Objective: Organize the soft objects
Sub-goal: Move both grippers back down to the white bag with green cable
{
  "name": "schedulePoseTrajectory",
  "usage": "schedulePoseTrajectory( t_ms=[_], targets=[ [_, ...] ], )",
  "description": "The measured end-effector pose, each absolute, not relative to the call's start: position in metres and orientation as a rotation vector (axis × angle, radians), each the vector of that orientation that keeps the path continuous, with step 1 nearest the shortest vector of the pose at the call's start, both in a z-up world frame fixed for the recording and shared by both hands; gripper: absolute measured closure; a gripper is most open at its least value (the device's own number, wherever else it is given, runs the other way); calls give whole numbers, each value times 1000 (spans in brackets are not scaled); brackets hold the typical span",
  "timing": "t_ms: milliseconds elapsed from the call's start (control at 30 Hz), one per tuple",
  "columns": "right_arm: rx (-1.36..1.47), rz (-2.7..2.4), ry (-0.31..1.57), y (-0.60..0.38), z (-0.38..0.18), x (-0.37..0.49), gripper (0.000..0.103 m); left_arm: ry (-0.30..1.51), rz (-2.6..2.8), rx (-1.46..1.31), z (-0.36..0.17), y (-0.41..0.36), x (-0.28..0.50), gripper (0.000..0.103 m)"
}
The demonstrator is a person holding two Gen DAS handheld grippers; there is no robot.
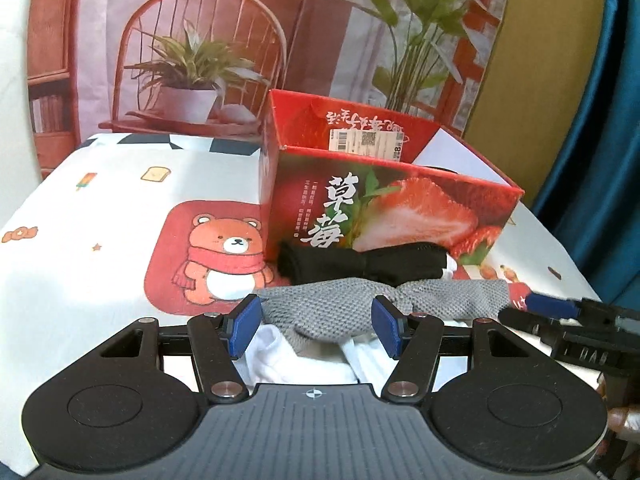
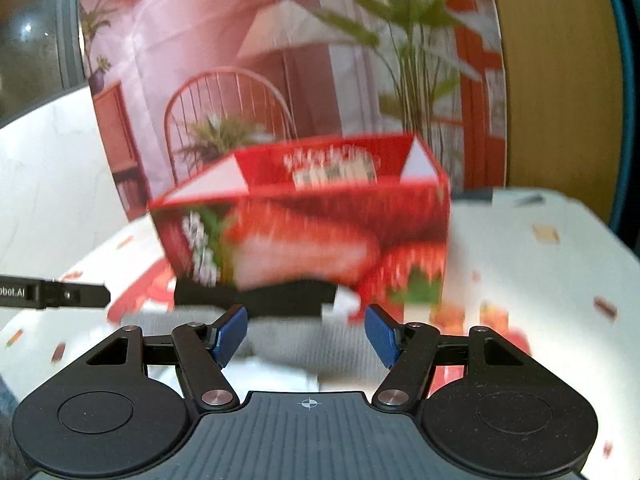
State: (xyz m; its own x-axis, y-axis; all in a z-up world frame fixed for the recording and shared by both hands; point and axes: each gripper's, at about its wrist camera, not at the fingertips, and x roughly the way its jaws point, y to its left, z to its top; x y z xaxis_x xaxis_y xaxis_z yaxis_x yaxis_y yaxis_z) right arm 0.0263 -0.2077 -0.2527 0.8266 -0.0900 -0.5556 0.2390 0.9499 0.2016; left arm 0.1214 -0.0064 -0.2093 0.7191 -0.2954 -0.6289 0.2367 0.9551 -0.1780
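Left wrist view shows both tongs, left tongs (image 1: 316, 326) and right tongs (image 2: 306, 332), wide open and empty; closing over the overlapped grey sock (image 1: 360, 306) and white cloth (image 1: 280, 360) may grab both.

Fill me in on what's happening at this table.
A person holds a gripper in each hand over a small pile of soft things on a cartoon-print tablecloth. The left gripper is open, around the near end of a gray sock. The right gripper is open too, holding nothing. A black sock lies against the open strawberry box. White cloth sits nearest.
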Motion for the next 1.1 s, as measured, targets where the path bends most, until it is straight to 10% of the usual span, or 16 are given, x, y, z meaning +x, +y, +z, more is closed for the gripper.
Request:
schedulePoseTrajectory(
  t_ms=[433,1100],
  targets=[
    [91,-101,725,-169,-268,28,12,715,-273,-141,-214,4,118,38],
    [-17,-61,822,-152,-290,42,3,745,-260,-168,-223,7,121,38]
  ],
)
